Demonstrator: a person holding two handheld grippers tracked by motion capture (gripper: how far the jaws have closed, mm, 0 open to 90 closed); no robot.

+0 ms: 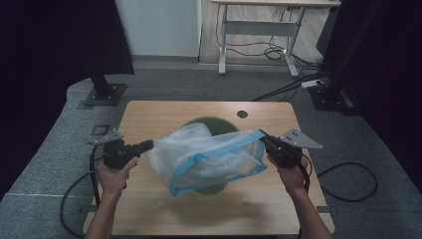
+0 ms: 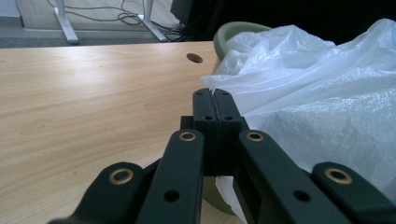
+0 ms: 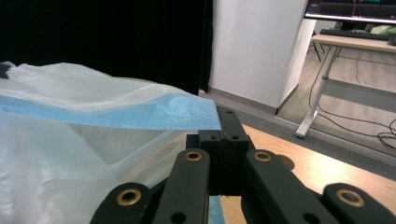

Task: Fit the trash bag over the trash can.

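- The translucent white plastic bag with a blue-banded rim hung stretched in the air between the two hands, over the round olive-green bin that stood on the light wooden table.
- The left gripper had its jaws pinched together on the crumpled white end of the bag, as the left gripper view showed; only a thin fold of film sat between them, so a sharp tug might have pulled it free.
- The right gripper was clamped on the corner of the blue band, seen close in the right gripper view. A bite that near the edge could have slipped or torn the film if the hands pulled further apart.
- If either grip had failed, the bag would probably have swung down on one side and collapsed onto the bin instead of opening over it.
- The bag's mouth looked flat and twisted; lowering it like that might have left the rim folded inside the bin rather than around it.
- A snag on the bin's edge could have tipped or shifted the bin.
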